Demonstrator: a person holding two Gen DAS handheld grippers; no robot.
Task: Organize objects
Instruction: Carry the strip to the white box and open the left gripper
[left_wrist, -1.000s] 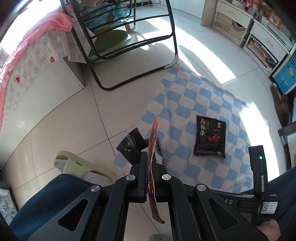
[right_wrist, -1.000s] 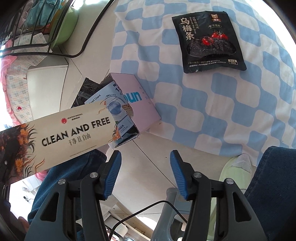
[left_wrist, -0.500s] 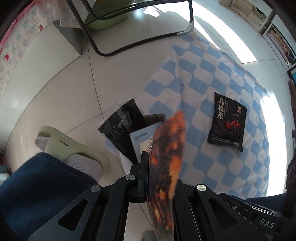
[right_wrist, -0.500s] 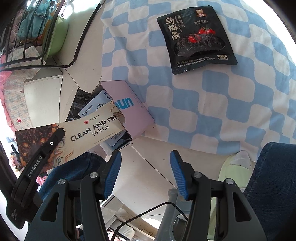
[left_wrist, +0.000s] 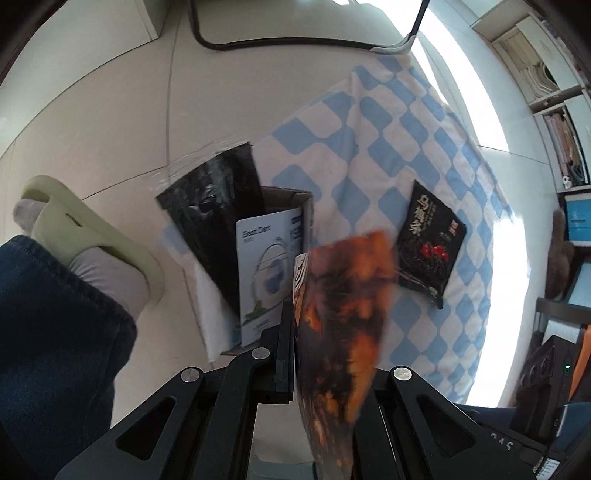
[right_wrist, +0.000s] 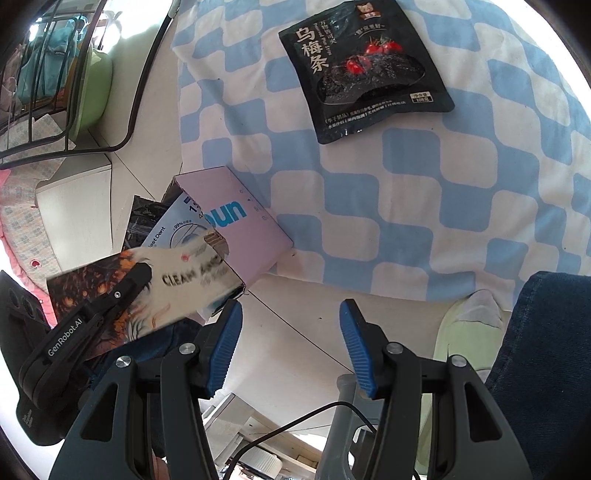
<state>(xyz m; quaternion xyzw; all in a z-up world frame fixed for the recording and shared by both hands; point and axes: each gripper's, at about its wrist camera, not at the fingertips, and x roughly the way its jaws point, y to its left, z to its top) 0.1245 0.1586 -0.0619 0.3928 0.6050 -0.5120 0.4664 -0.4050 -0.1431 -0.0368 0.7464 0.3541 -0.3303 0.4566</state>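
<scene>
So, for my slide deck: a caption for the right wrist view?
Left gripper lowers flat orange-and-black packet into pink cardboard box.

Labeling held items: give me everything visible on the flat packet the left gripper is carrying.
The flat packet is a thin, glossy sachet: one end cream with dark "CLEAN AND" lettering, the other dark with orange flame-like artwork; its other face looks dark and orange throughout. It appears flexible, like foil or plastic film. The left gripper is shut on its dark end. The packet is blurred. Its cream end reaches the open top of the pink box, beside a white-blue packet already standing inside; whether they touch is unclear.
</scene>
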